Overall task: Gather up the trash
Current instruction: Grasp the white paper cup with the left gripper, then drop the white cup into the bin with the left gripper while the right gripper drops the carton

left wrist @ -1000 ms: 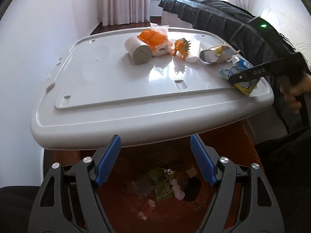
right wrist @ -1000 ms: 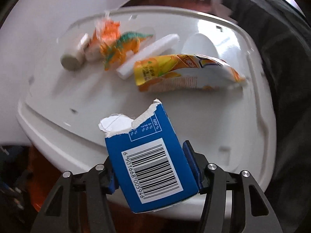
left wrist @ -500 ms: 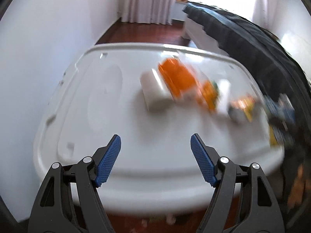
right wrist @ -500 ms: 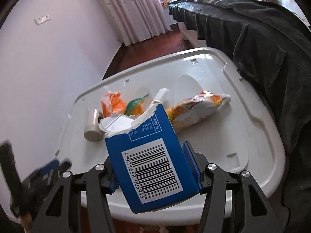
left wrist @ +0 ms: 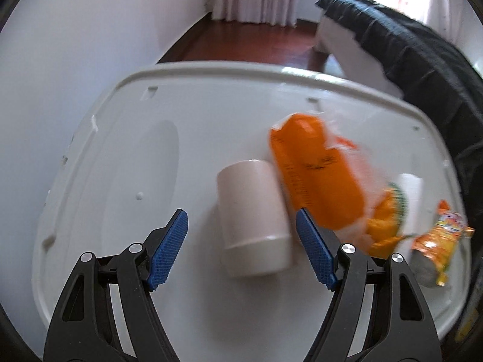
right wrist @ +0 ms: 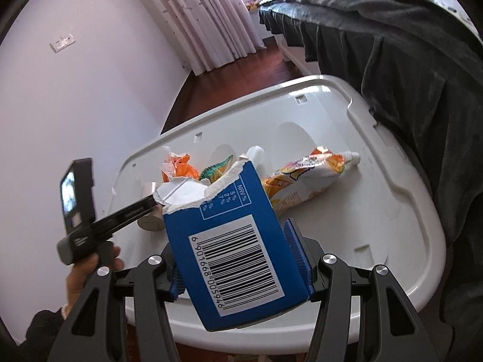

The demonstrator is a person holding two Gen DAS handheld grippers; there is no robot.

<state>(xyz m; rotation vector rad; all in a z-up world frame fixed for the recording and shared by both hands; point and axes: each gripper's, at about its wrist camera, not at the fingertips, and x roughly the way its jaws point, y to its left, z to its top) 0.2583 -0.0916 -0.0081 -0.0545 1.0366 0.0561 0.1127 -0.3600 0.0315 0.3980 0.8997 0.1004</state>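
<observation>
My right gripper [right wrist: 240, 267] is shut on a torn blue carton [right wrist: 235, 250] with a barcode, held above the near edge of the white lid [right wrist: 392, 199]. My left gripper [left wrist: 241, 247] is open, its blue pads [left wrist: 169, 246] on either side of a cream cup [left wrist: 252, 214] lying on its side on the lid [left wrist: 135, 163], not touching it. An orange plastic bag [left wrist: 314, 175] lies against the cup. Further right are an orange toy dinosaur [left wrist: 385, 223], a white roll [left wrist: 410, 190] and a yellow-orange snack wrapper [right wrist: 305, 181].
A dark blanket [right wrist: 407, 60] on a bed runs along the lid's right side. A white wall [left wrist: 75, 45] stands to the left, curtains [right wrist: 196, 15] at the back. A hand [right wrist: 87, 274] holds the left gripper's handle at the lid's left edge.
My left gripper has moved forward from over the bin below the lid to over the cup. The right gripper has lifted and rolled with the carton still in it.
</observation>
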